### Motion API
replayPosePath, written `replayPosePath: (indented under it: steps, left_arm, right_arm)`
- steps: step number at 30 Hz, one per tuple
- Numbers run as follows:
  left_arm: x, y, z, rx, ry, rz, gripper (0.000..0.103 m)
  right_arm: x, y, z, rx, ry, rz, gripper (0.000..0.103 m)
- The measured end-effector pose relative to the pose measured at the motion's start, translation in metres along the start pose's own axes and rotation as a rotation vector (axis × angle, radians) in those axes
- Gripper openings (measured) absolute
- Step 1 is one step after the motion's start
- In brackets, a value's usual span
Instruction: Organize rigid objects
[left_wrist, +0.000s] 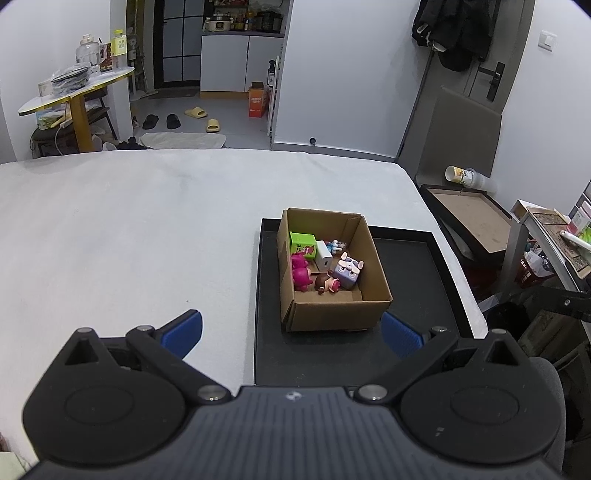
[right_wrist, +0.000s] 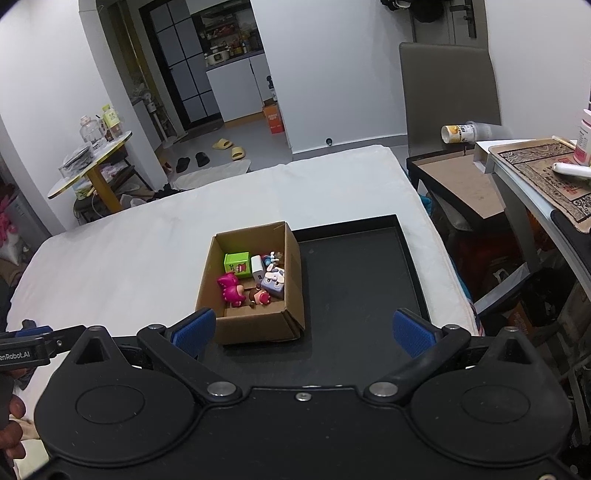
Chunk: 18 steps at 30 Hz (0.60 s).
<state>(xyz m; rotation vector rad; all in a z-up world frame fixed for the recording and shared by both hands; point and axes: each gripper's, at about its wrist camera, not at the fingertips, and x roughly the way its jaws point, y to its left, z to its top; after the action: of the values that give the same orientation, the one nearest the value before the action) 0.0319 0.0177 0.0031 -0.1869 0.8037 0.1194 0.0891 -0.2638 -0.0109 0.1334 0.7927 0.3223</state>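
Observation:
An open cardboard box stands on the left part of a black tray on the white-covered table. Inside lie a green cube, a white charger, a pink figure, a purple cube toy and a small doll. My left gripper is open and empty, just in front of the box. My right gripper is open and empty, over the tray's near edge.
The white table stretches left of the tray. Right of it stand a dark side table, a grey chair and a shelf with a mat. A tipped cup lies behind.

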Motion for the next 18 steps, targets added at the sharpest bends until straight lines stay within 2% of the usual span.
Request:
replayPosePath:
  steps: [18]
  left_arm:
    - [-0.0054,-0.0032,-0.0017,-0.001,-0.006,-0.016,0.102]
  right_arm:
    - [-0.0039,0.0035,-0.0013,-0.004,0.013,0.024,0.103]
